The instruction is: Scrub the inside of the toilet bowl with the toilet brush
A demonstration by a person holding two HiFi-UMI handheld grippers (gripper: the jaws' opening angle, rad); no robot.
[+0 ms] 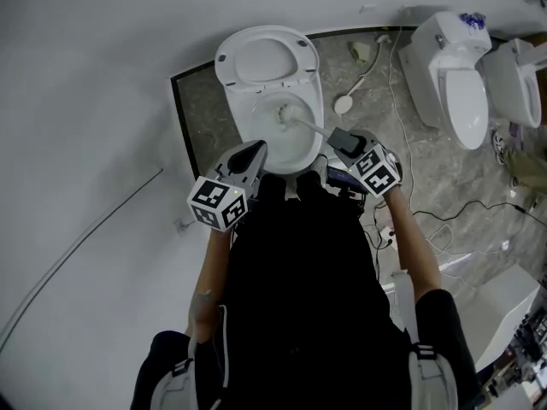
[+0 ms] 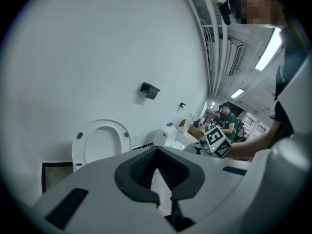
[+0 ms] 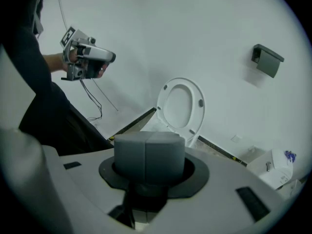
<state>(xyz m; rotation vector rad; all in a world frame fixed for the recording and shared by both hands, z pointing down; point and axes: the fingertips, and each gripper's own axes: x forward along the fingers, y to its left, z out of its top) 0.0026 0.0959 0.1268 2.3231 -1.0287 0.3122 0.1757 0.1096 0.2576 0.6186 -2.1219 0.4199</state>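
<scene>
The white toilet (image 1: 246,125) stands with its seat and lid (image 1: 265,58) raised. The brush's white head (image 1: 288,112) is down inside the bowl, and its thin shaft (image 1: 313,127) runs back to a grey handle (image 3: 148,155). My right gripper (image 1: 342,141) is shut on that handle at the bowl's right rim; in the right gripper view (image 3: 148,165) the handle fills the jaws. My left gripper (image 1: 255,150) hovers at the bowl's near rim, shut, with nothing in it. In the left gripper view (image 2: 156,152) the dark pads meet at their tips, and the raised lid (image 2: 100,143) shows beyond.
Two more white toilets (image 1: 457,84) (image 1: 515,84) stand on the stone floor to the right, with cables (image 1: 395,67) and a small white round item (image 1: 342,104) between. A thin cable (image 1: 85,237) crosses the left floor. A dark holder (image 3: 267,60) is fixed to the wall.
</scene>
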